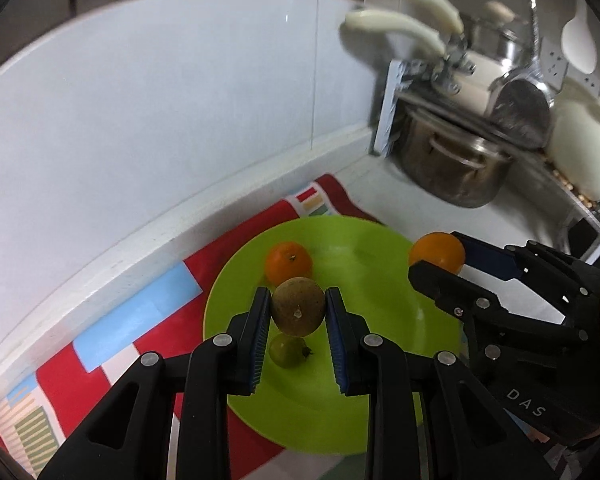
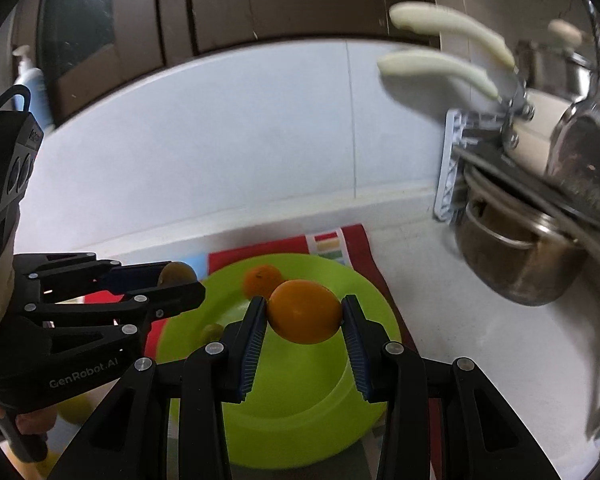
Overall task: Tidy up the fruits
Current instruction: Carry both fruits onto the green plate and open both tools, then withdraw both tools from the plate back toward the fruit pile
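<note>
Two fruits [image 1: 289,268] on the plate [image 1: 380,248], two held in jaws.

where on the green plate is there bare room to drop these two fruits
The green plate is bare across its right half and near rim, below the orange in the right gripper. It is crowded on the left: an orange fruit and a small green fruit lie there, under the brown fruit in the left gripper.

You hold a brown fruit [image 1: 298,307] and an orange [image 2: 305,311] above the green plate [image 1: 380,364]; a tangerine [image 1: 288,262] and green fruit [image 1: 287,350] lie on it.
</note>
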Action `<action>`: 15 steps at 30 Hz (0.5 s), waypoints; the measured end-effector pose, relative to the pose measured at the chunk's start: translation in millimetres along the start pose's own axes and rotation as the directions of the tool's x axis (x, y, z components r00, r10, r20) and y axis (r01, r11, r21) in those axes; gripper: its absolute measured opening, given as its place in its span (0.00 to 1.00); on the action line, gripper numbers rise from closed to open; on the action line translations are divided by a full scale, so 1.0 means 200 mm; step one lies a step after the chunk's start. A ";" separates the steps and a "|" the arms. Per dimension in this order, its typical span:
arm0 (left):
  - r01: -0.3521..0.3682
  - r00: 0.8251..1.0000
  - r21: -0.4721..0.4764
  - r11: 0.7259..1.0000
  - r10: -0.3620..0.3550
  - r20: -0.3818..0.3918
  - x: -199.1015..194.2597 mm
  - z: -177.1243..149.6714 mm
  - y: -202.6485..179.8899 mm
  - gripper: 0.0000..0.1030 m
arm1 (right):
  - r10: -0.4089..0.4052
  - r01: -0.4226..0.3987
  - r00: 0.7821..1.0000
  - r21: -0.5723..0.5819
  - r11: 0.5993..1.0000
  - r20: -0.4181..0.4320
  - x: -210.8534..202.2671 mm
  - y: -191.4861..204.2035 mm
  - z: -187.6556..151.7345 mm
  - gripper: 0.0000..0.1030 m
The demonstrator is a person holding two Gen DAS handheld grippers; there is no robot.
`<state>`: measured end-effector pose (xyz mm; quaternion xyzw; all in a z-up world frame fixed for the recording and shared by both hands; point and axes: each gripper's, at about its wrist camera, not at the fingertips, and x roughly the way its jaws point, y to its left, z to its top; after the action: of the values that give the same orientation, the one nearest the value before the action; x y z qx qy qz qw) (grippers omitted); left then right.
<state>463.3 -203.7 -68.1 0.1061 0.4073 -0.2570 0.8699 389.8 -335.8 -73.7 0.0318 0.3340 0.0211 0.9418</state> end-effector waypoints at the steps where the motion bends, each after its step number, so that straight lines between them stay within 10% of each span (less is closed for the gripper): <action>1: -0.002 1.000 0.001 1.000 0.002 -0.009 0.03 0.00 0.01 0.27 | -0.002 0.002 1.000 0.004 1.000 -0.009 0.03 -0.01 0.00 0.38; 15: -0.043 0.999 0.021 0.999 0.043 -0.033 0.10 0.03 0.03 0.31 | -0.028 0.029 0.998 0.008 1.000 -0.056 0.18 -0.04 0.00 0.44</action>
<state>481.0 -208.4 -80.2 0.1281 0.4166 -0.2406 0.8672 417.8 -341.6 -95.9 0.0305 0.3606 0.0070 0.9322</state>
